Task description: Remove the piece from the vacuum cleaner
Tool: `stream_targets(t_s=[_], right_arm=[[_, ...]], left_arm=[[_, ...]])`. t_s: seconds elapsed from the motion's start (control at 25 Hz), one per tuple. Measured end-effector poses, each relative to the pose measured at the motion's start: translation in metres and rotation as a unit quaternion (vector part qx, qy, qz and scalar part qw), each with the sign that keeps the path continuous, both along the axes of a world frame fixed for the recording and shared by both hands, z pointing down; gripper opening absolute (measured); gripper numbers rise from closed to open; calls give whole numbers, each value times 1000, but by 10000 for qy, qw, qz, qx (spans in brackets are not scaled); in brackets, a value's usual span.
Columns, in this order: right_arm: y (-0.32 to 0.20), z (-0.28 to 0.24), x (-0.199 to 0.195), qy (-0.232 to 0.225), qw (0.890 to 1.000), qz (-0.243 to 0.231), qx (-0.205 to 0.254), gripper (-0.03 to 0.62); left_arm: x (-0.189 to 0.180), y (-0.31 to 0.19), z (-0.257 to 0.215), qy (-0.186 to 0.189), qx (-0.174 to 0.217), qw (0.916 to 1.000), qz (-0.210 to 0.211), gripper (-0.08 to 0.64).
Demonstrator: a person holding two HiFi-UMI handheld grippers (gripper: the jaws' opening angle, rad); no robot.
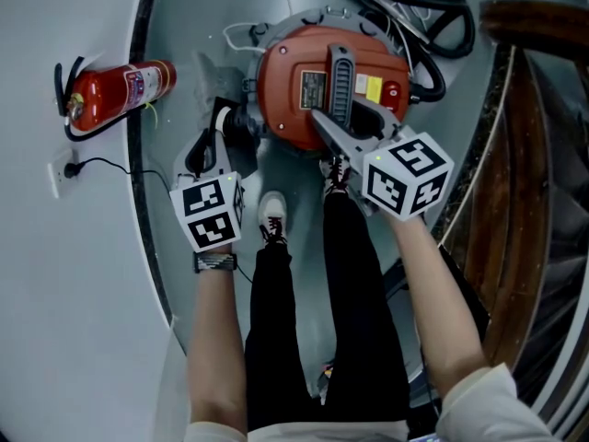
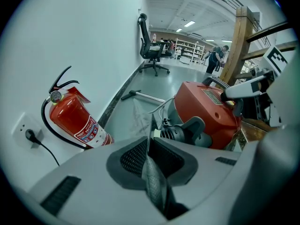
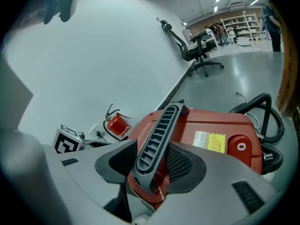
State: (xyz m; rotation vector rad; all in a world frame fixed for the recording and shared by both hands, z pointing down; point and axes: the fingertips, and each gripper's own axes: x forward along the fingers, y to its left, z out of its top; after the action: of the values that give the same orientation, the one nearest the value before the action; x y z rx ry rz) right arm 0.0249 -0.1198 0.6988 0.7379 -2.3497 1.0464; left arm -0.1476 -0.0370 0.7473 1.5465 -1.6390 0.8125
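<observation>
The right tool (image 3: 151, 165) was clenched on the grey ribbed handle (image 3: 159, 135) of the red vacuum cleaner (image 3: 206, 125), one pad on each side of the bar near its lower end. The left tool (image 2: 150, 135) was clenched too, its pads pressed flat together with nothing between them.

Just beyond the left tool's tips lay the black ribbed piece (image 2: 176, 134). It was plugged into the vacuum cleaner's side and joined to a grey elbow (image 2: 199, 125). Only the left gripper view showed this fitting clearly. From the head view it was a dark shape beside the red body on the wall side, and whether the tips touched it could not be told.

The right gripper view alone gave the top of the machine: a yellow label (image 3: 210, 140) beside the handle and a black hose (image 3: 262, 108) curling behind. It also caught the left tool's marker cube (image 3: 65, 142) low at the left.

The head view showed what neither tool camera did: both forearms reaching down, the person's black trousers and a white shoe (image 1: 272, 212) on the grey floor (image 1: 230, 274) close to the machine.

Further out, a red fire extinguisher (image 2: 75, 118) leaned by the white wall, with a plug in a wall socket (image 2: 29, 135) beside it. An office chair (image 2: 151, 46) stood far down the room.
</observation>
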Motion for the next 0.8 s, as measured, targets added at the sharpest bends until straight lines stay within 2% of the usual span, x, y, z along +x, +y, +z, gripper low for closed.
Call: stream_targets(t_s=[0.8], right_arm=[[0, 0, 0, 16, 10000, -17, 22, 190]], left_arm=[[-4, 1, 0, -31, -9, 10000, -37, 44]])
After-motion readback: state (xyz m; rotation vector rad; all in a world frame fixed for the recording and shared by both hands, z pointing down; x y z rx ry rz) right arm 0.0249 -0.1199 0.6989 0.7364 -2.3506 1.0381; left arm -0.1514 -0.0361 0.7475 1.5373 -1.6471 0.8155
